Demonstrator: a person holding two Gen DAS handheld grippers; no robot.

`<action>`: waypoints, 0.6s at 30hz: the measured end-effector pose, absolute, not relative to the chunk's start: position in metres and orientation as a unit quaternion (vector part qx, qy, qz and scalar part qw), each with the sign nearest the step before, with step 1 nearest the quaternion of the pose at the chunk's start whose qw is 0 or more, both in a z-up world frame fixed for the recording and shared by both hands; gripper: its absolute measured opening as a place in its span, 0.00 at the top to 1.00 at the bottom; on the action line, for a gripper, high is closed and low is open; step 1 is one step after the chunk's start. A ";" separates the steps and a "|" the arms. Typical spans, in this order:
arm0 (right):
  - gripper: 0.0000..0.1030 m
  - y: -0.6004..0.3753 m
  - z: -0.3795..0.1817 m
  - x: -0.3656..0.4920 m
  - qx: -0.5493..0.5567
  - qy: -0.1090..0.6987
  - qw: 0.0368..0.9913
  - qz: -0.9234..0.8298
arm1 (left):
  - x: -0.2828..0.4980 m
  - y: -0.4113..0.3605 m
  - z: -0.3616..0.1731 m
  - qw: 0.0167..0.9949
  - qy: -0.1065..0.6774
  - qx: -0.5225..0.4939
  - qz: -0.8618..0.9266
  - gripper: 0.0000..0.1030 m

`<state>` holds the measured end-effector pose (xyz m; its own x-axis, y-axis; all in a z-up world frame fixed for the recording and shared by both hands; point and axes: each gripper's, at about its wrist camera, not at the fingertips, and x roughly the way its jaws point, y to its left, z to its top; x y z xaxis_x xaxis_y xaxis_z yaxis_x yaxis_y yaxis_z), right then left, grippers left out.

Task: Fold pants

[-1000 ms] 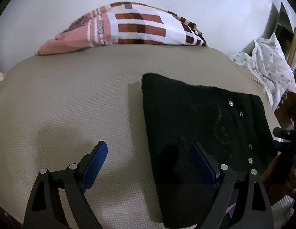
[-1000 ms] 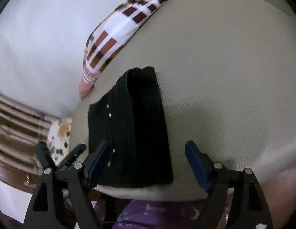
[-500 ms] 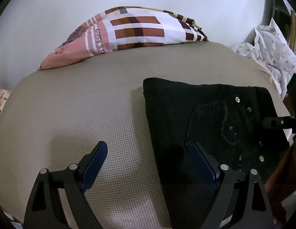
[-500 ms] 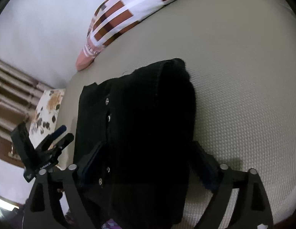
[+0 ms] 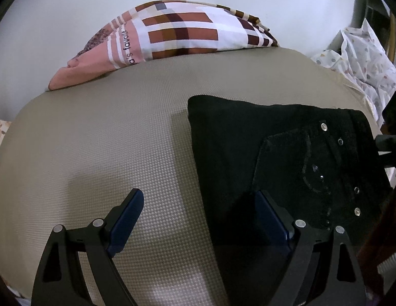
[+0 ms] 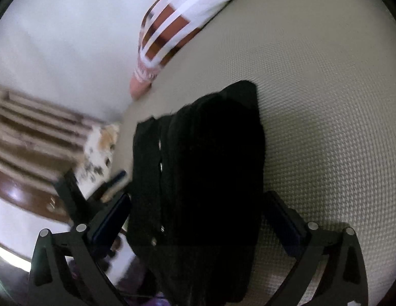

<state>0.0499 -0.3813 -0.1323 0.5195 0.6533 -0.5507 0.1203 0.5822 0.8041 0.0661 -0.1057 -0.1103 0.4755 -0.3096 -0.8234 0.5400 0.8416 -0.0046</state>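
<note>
Black denim, folded into a thick rectangle, is what we see lying on the beige textured bed [image 5: 95, 153]: the pants [image 5: 274, 153] sit near the bed's edge, a back pocket and a row of metal rivets facing up. We take the pants as our landmark throughout.

From the left wrist view, the left tool [image 5: 199, 211] hangs just above the bed with its jaws spread wide and nothing between them. Its right blue pad overlaps the near left part of the pants, while its left pad sits over bare bed beside them; we cannot tell whether either pad touches the cloth. Beyond the pants, against the white wall, lies a pillow [image 5: 172, 33] in white, brown and pink checks. To the pants' right, past the bed's corner, we see a crumpled white dotted cloth [image 5: 363, 63].

From the right wrist view, which is motion-blurred, the right tool [image 6: 195, 219] is also wide open and holds nothing. The pants [image 6: 210, 165] lie straight ahead between its two pads, their near end running under the tool, the stacked folds visible along their left side. The left pad sits off the bed's edge beside the pants; the right pad is over the bed [image 6: 325, 102]. The pillow [image 6: 177, 23] shows beyond the pants' far end.
</note>
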 end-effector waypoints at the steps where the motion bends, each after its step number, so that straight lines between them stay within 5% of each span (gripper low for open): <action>1: 0.01 -0.380 -0.131 0.050 0.418 0.461 0.763 0.174 | 0.066 -0.107 -0.111 0.849 0.446 0.131 -0.252 0.11; 18: 0.00 -0.369 -0.121 0.045 0.370 0.466 0.786 0.166 | 0.072 -0.120 -0.124 0.833 0.452 0.153 -0.281 0.01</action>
